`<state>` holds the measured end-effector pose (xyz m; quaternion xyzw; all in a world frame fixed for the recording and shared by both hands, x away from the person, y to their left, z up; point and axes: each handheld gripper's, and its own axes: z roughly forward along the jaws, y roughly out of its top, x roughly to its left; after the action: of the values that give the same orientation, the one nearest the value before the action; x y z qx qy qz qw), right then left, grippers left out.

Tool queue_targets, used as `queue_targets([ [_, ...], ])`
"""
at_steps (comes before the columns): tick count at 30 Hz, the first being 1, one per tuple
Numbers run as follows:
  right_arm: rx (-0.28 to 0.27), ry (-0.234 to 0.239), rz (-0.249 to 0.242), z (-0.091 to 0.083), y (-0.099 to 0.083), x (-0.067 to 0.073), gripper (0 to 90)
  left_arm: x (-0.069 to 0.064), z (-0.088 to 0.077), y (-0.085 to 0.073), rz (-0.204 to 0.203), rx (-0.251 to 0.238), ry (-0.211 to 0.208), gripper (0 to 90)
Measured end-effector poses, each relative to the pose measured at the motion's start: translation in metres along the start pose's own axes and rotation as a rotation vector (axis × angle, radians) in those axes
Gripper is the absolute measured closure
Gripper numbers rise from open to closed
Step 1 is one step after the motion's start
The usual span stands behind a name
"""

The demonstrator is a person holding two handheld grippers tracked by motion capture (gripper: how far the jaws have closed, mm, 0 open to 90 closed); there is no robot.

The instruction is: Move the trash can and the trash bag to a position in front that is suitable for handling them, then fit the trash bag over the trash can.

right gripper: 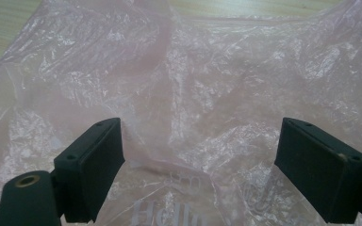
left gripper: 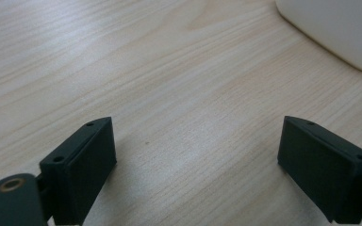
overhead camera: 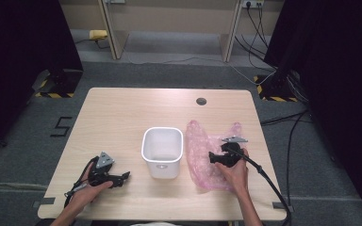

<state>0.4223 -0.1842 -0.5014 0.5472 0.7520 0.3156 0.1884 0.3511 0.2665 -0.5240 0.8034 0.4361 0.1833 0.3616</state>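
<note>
A crumpled pink plastic bag [overhead camera: 207,157] lies flat on the worktop [overhead camera: 118,117], just right of a white bin [overhead camera: 162,151]. The right tool [right gripper: 200,155] hovers low over the bag with its jaws spread wide, holding nothing. The left tool [left gripper: 195,160] rests on the bare worktop left of the bin, its jaws also wide apart and empty.

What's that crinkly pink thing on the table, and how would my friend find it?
Start at the light wooden table and find the white square plastic tub in its middle. Just right of the tub lies a thin, see-through pink plastic bag, flat and wrinkled, under the right tongs, which stand open over it. It is the table's one soft, pink, crinkly thing, with white letters printed on it.
</note>
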Motion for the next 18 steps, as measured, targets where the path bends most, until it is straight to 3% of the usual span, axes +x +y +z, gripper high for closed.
queue_targets([
  [8,0.032,-0.012,-0.019,0.006,-0.002,0.0,15.7,0.0,0.0,0.0,0.004,0.0,-0.006,10.6],
  [12,0.028,-0.025,-0.061,0.007,-0.003,0.0,15.0,0.0,0.0,0.0,0.004,0.001,-0.006,9.9],
  [15,0.023,-0.017,-0.083,0.01,-0.004,0.001,8.0,-0.001,0.001,0.0,0.004,0.002,-0.006,9.3],
  [18,0.025,-0.021,-0.078,0.011,-0.004,0.002,7.6,-0.001,0.001,0.0,0.004,0.003,-0.006,9.3],
])
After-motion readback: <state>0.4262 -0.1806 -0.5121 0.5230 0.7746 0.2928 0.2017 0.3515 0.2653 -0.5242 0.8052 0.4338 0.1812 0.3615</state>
